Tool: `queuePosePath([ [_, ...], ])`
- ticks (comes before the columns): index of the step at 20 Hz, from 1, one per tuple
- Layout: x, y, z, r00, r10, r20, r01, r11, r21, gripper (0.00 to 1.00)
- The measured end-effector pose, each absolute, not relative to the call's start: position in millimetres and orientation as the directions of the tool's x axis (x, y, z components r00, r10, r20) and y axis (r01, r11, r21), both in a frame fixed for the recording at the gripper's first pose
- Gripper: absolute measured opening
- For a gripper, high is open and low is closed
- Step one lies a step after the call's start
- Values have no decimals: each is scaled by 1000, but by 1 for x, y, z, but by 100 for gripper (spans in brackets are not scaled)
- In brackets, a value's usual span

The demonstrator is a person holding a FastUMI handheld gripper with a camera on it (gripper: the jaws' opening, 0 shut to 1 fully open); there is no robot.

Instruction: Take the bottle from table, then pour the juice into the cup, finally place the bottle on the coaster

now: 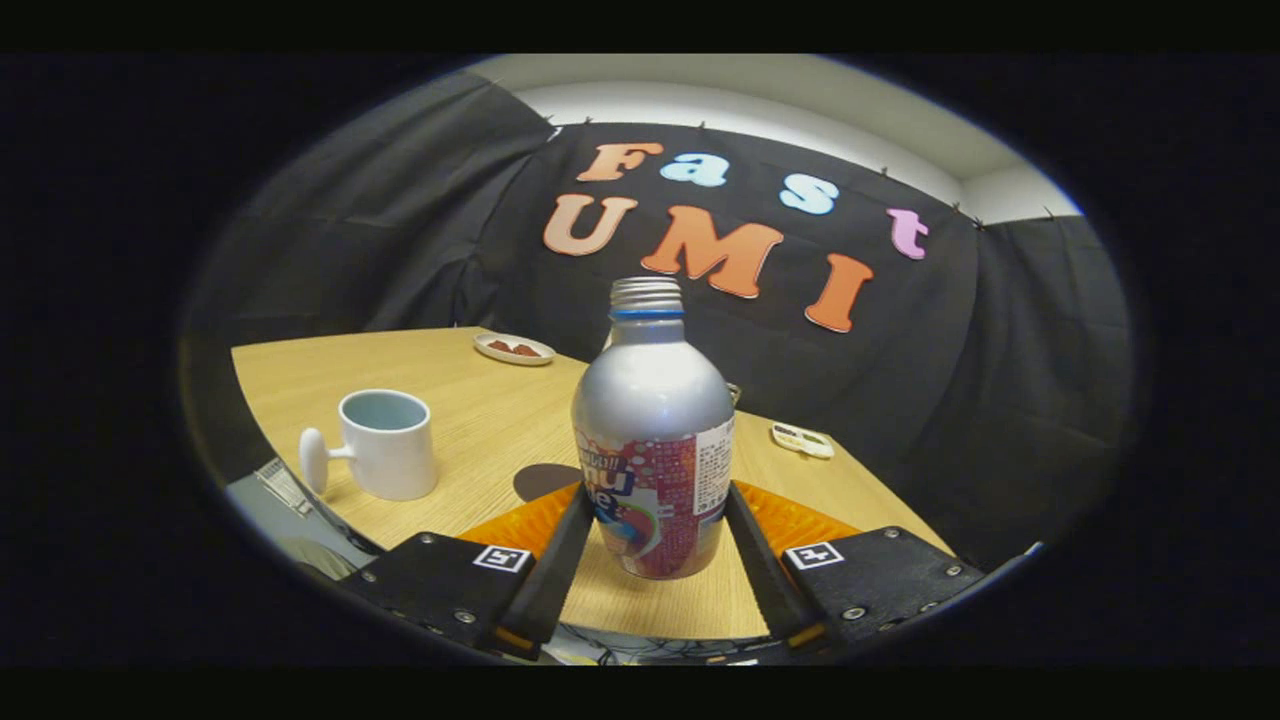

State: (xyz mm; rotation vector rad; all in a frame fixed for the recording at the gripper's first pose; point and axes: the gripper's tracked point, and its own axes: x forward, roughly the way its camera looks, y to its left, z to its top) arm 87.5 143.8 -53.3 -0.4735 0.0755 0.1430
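The gripper [655, 520] has its fingers clamped on the bottle [655, 450] in the middle of the frame, so pouring into the cup [385, 443] at lower left and reaching the coaster [540, 480] come next.

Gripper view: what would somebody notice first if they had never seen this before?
First the silver bottle, cap off, standing upright between the fingers of the tongs, which hug its label on both sides. Next the white cup on the wooden table, off to one side of the bottle, handle pointing away from it. A dark round coaster peeks out just behind the bottle.
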Motion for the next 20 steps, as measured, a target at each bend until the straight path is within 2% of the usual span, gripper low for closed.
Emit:
queuePosePath([
  [7,89,180,-47,983,147,-113,-185,771,-610,78],
  [12,93,195,-38,986,135,-98,-162,634,-756,78],
  [20,93,215,-39,981,153,-116,-173,443,-879,78],
])
